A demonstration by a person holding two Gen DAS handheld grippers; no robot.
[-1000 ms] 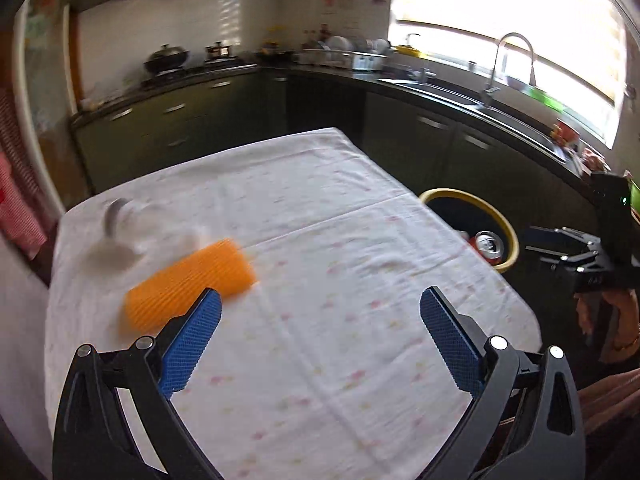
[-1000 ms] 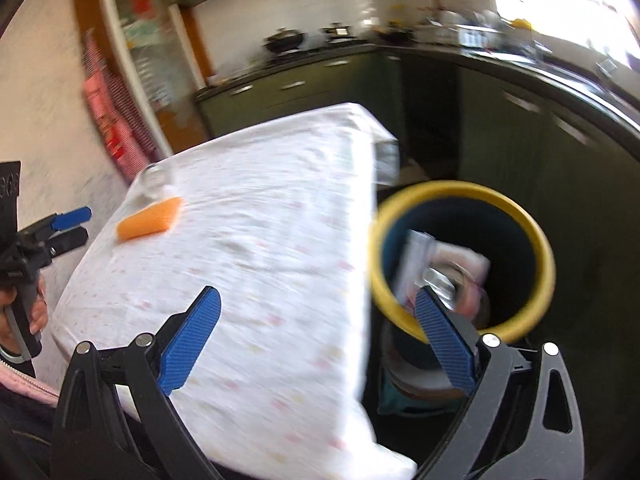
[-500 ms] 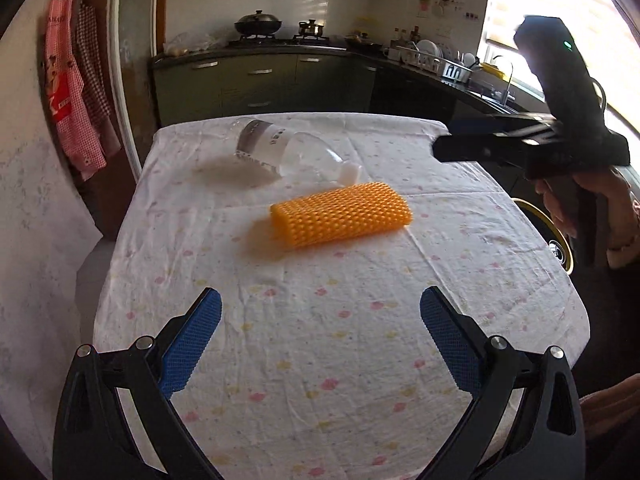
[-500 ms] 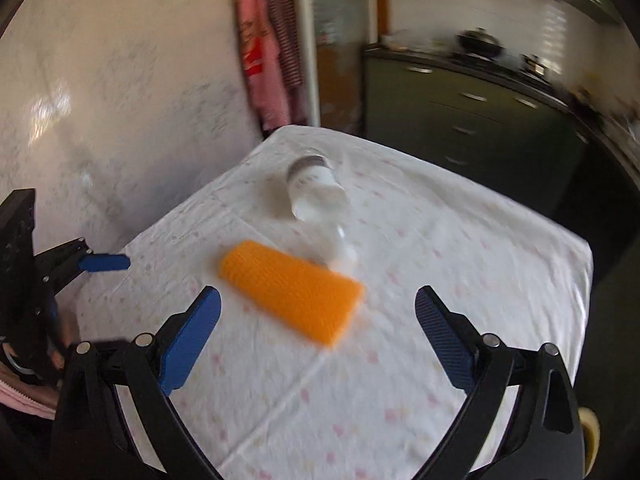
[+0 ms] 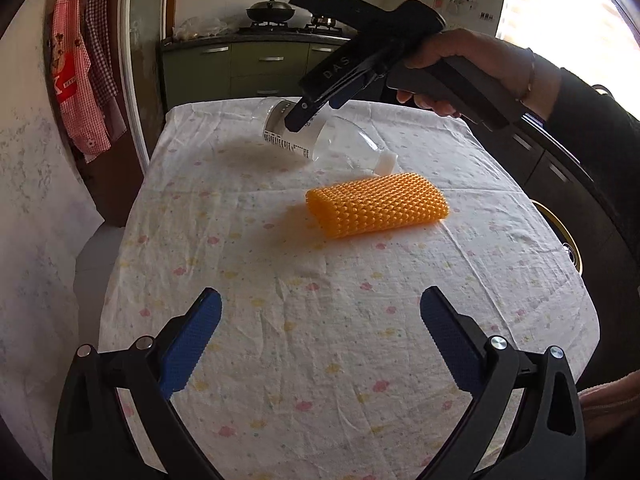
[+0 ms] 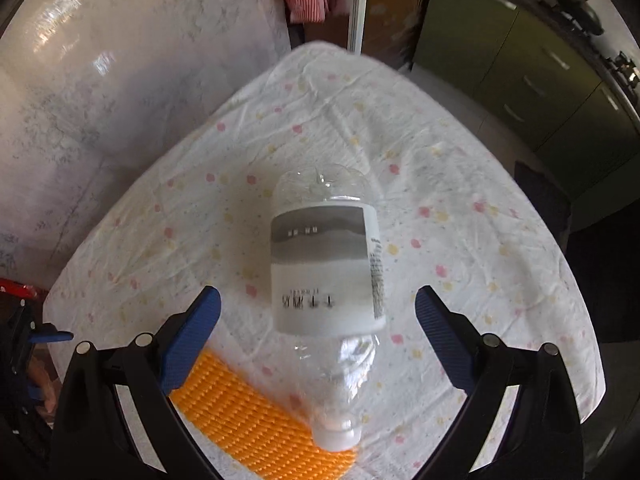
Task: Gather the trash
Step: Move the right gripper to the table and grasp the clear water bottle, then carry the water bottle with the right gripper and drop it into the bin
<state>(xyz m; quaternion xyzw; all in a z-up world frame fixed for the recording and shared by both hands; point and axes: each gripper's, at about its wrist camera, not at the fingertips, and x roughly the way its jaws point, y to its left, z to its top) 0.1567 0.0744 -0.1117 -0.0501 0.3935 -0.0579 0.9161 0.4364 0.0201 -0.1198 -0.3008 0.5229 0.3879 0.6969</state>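
Observation:
A clear plastic bottle (image 5: pixel 320 140) (image 6: pixel 326 280) with a white label and white cap lies on its side on the table. An orange foam net sleeve (image 5: pixel 376 210) (image 6: pixel 256 424) lies just beside its cap end. My right gripper (image 6: pixel 316 316) is open, hovering above the bottle with its blue fingers on either side of the label; in the left wrist view the right gripper (image 5: pixel 310 114) points down at the bottle. My left gripper (image 5: pixel 320 340) is open over the near table, well short of the sleeve.
The table carries a white flowered cloth (image 5: pixel 320 360). A yellow-rimmed bin (image 5: pixel 560 236) stands beside the table's right edge. Green kitchen cabinets (image 5: pixel 240 68) and a stove lie beyond; a marbled wall (image 5: pixel 36 200) runs along the left.
My right gripper swung from the bin to the table and came down over the bottle. The left gripper turned from the bin side to face along the table.

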